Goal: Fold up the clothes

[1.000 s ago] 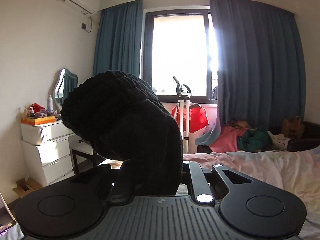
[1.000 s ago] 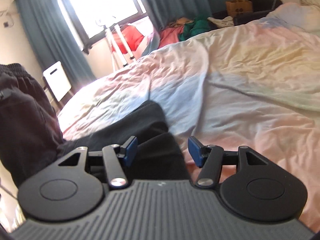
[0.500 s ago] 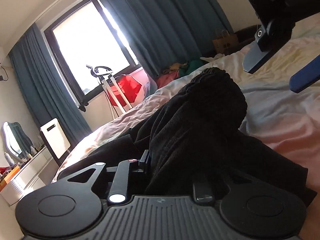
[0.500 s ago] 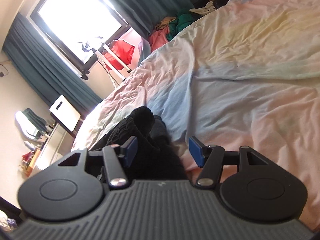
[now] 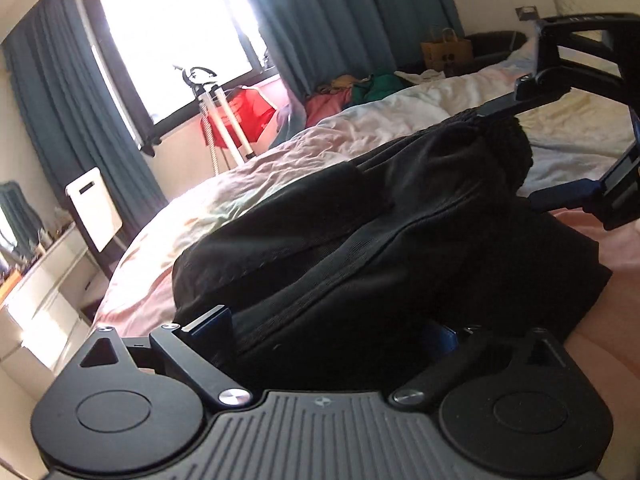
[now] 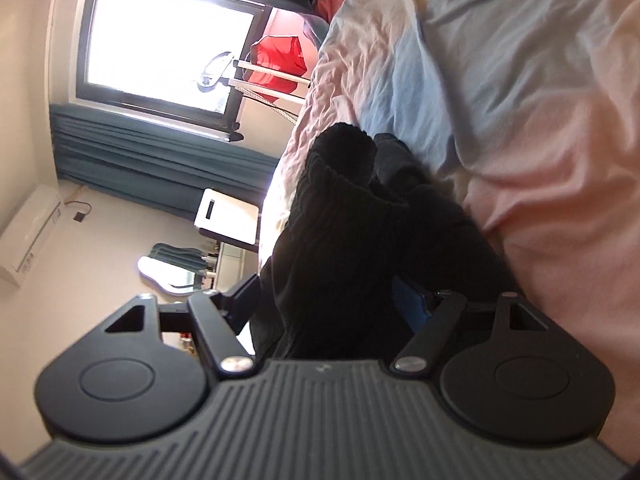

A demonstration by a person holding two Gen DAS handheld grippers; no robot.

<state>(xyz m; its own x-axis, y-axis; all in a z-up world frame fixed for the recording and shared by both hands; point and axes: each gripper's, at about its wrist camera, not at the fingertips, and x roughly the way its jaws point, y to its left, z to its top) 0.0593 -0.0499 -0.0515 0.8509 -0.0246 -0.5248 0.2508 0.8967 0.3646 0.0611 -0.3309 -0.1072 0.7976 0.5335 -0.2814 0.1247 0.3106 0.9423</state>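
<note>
A black garment [image 5: 380, 240] lies bunched on the pastel bedsheet [image 5: 248, 184]. My left gripper [image 5: 324, 332] has its jaws wide apart, with the near end of the garment between them. My right gripper [image 6: 332, 304] is rolled on its side and also open, with the ribbed end of the garment [image 6: 344, 208] between its fingers. The right gripper [image 5: 580, 128] shows at the far end of the garment in the left wrist view, one finger above the cloth and one below.
The bed [image 6: 520, 100] fills the right side. Beyond it are a window with blue curtains [image 5: 320, 20], a garment steamer stand [image 5: 216, 120], a pile of coloured clothes [image 5: 352, 92], a white dresser [image 5: 40, 280] and a white panel heater [image 5: 94, 208].
My left gripper has lowered the garment onto the bed and opened. My right gripper has rolled sideways and moved over the garment's far end, its fingers now around the cloth.
</note>
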